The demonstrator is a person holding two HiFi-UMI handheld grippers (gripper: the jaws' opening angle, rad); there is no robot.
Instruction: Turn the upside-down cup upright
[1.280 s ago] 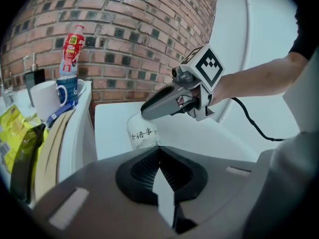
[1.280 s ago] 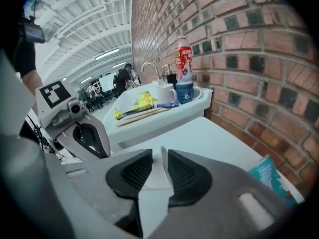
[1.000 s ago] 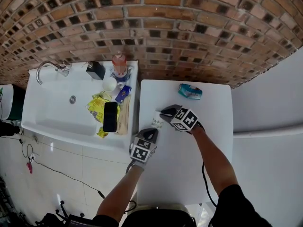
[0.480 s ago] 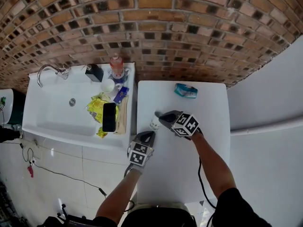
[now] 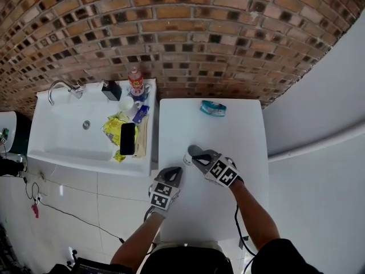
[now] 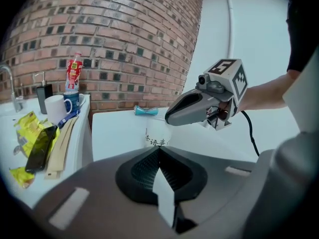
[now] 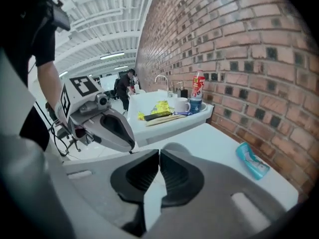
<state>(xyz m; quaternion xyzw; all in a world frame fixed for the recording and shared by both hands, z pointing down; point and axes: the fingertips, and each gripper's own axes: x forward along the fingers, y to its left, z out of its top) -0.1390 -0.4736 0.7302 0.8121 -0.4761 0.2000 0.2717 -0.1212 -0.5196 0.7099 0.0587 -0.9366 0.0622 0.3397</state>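
**Both tongs shut and empty, white cup at their tips**

Nearest the person, the left tongs (image 5: pixel 174 171) are pressed together with nothing between them. They sit low over the near part of the plain white table (image 5: pixel 239 130). Their tips point at the small white cup with dark print (image 6: pixel 157 137), which stands on the table just beyond them and clear of them.

The right tongs (image 5: pixel 193 151) are closed to a thin slit and grip nothing either. In the left gripper view their tips hang right over the top of the cup and hide its upper edge. I cannot tell whether they touch it, or whether its rim faces up or down.

A single row of dark characters runs across the cup's side, too small to read.

Further back, a teal plastic packet (image 5: pixel 213 108) lies alone near the far edge of the table, close to the red-brown brick wall (image 5: pixel 188 33).

To the left of the table stands a white ceramic sink (image 5: pixel 63 136). A flat black phone (image 5: pixel 126 138) lies on its right side among crumpled yellow wrappers (image 5: pixel 114 127). Behind them are a white mug (image 6: pixel 56 108), a blue mug (image 6: pixel 72 99) and a red-labelled plastic bottle (image 5: pixel 135 80) whose label I cannot read. A curved chrome tap (image 5: pixel 60 87) rises at the back of the sink.
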